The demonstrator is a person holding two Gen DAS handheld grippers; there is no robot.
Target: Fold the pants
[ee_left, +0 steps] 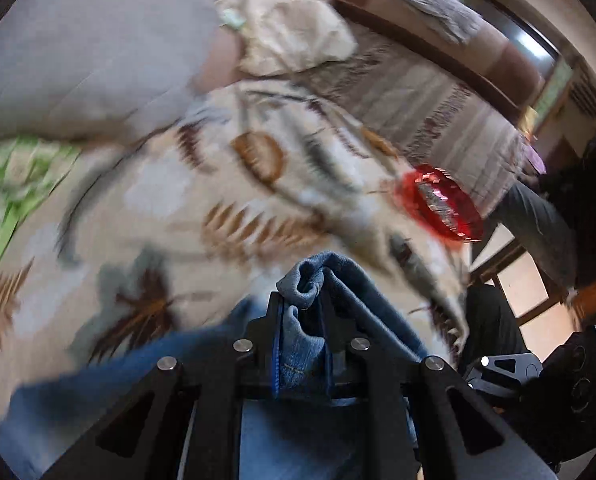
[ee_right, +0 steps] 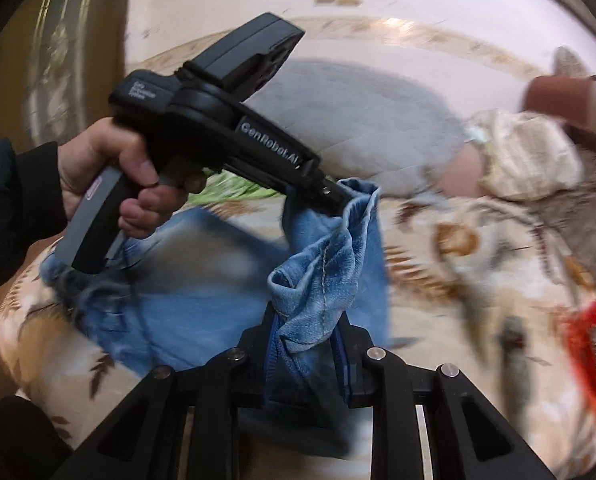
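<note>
While the left wrist view is consulted, note that the left tongs (ee_left: pixel 302 312) are clamped on a bunched edge of the blue denim pants (ee_left: pixel 301 344), with cloth pinched between both pads and more denim trailing below. Beyond the tongs lies a bed under a leaf-patterned blanket (ee_left: pixel 170 200), a red glittery object (ee_left: pixel 437 204) resting near its far edge, and a grey pillow (ee_left: pixel 78 52) at the head.

From the right wrist view, the right tongs (ee_right: pixel 307 332) are likewise clamped on a hemmed denim fold. A hand (ee_right: pixel 110 176) grips the left tool's handle, and its tip holds a second corner just above and beyond the right one. The rest of the pants (ee_right: pixel 186 280) lies spread on the blanket (ee_right: pixel 477 280), partly lifted.

Judged procedure: keep both grips firm and level with each other, hold the two corners apart to keep the edge taut (slack produces creases), then carry the edge across to meet the opposite end squarely. Blur hides the far seams.
</note>
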